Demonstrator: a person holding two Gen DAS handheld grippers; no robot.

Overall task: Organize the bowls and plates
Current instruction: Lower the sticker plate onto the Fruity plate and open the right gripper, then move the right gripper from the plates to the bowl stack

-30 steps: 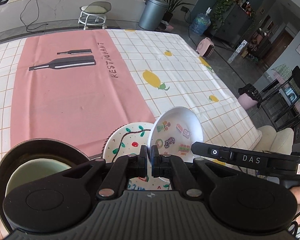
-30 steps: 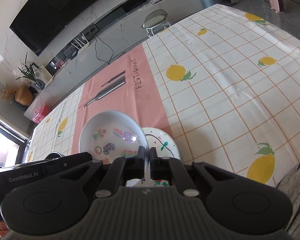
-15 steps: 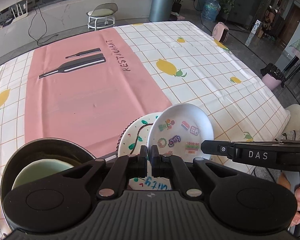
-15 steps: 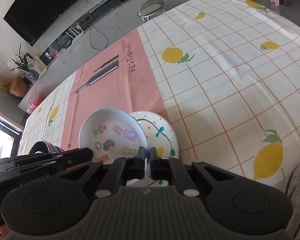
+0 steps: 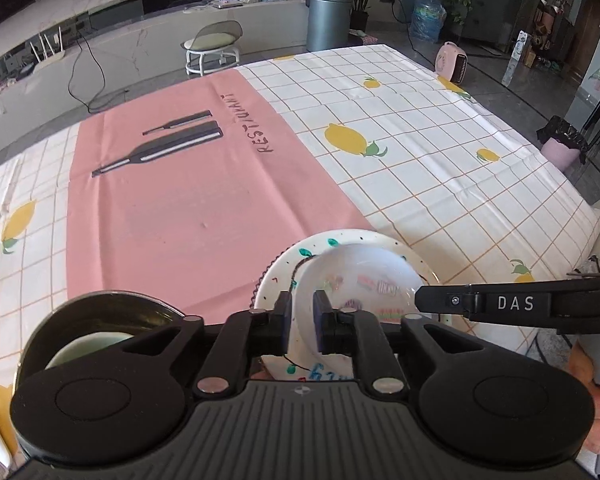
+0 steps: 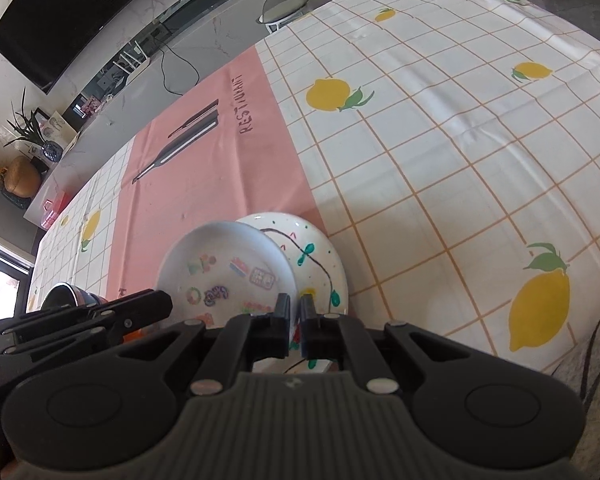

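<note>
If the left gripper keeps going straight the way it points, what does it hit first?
Most likely the white bowl: the left gripper, jaws just opened, straddles its rim, and the bowl sits on the painted plate.

The tablecloth (image 5: 440, 168) is white with a thin orange grid and yellow lemons with green leaves; the pink runner (image 5: 188, 216) carries dark bottle shapes and dark lettering. The white bowl (image 6: 228, 272) shows small multicoloured stickers inside. The plate (image 6: 320, 256) is white with a dark looping line, green leaves and tiny speckles. The dark bowl (image 5: 96, 308) holds a pale green inside. Both grippers are black
</note>
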